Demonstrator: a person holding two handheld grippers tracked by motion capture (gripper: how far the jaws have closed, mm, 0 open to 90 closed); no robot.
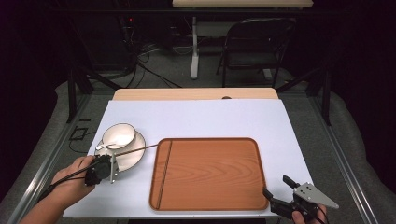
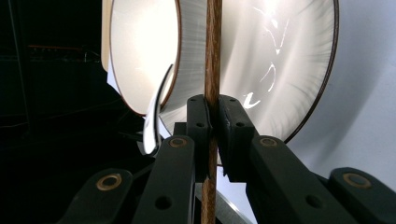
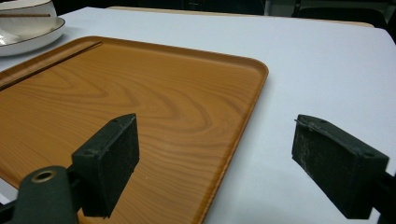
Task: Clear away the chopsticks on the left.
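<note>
Wooden chopstick [image 2: 213, 56] sat clamped tight in my left gripper [image 1: 106, 168], lifted over the plate [image 1: 135, 154]. My right gripper [image 1: 280, 191] stood wide apart and empty near the tray's [image 1: 210, 172] corner. A second chopstick [image 1: 164, 172] lay in that tray. Farther off, a bowl [image 1: 119, 135] on the plate held a spoon [image 1: 108, 145].

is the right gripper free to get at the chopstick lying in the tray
Probably yes. The right gripper is open and holds nothing, near the tray's front right corner. The chopstick lies along the tray's left side, nothing between them; it is a reach across.
</note>
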